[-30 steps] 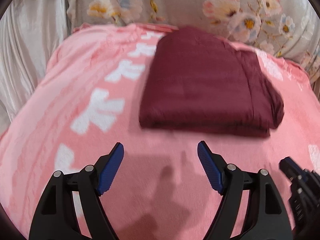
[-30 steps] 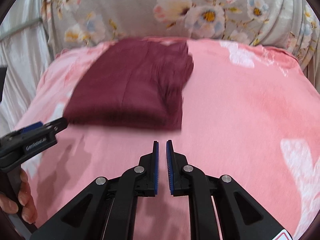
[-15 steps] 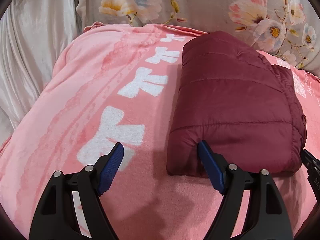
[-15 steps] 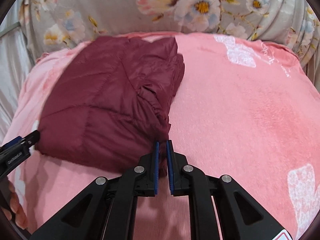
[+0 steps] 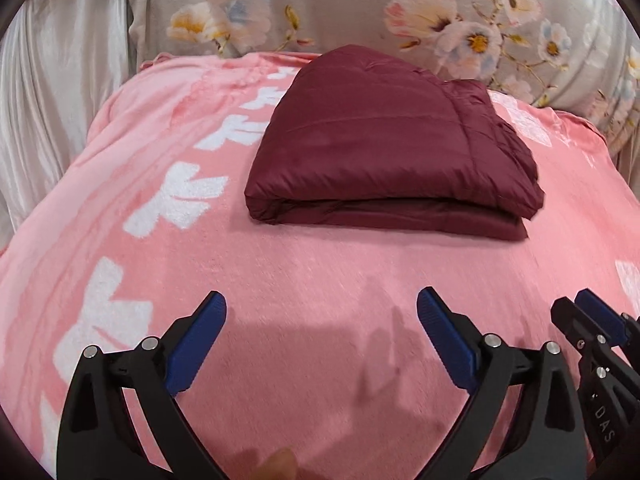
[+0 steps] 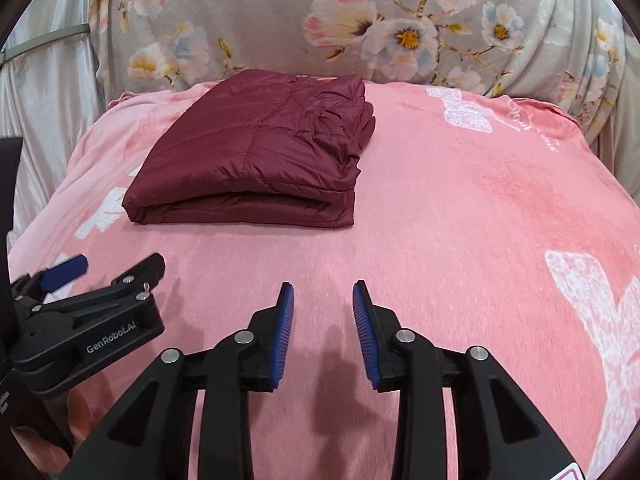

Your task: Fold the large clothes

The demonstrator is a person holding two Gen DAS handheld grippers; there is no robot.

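A maroon quilted jacket (image 5: pixel 384 148) lies folded into a flat rectangular bundle on the pink blanket (image 5: pixel 304 280); it also shows in the right wrist view (image 6: pixel 256 160). My left gripper (image 5: pixel 322 312) is wide open and empty, hovering over the blanket well short of the jacket's near edge. My right gripper (image 6: pixel 323 300) is open and empty, also short of the jacket. The left gripper shows at the left of the right wrist view (image 6: pixel 108 272), and the right gripper at the right edge of the left wrist view (image 5: pixel 592 320).
The pink blanket with white motifs covers a bed. A grey floral cushion (image 6: pixel 360 28) stands behind it. A pale satin curtain (image 5: pixel 56 92) hangs at the left. A dark object (image 6: pixel 8 184) sits at the left edge.
Both grippers have pulled back from the jacket's near edge toward me. The right gripper has gone from shut to open. The jacket stays folded on the blanket.
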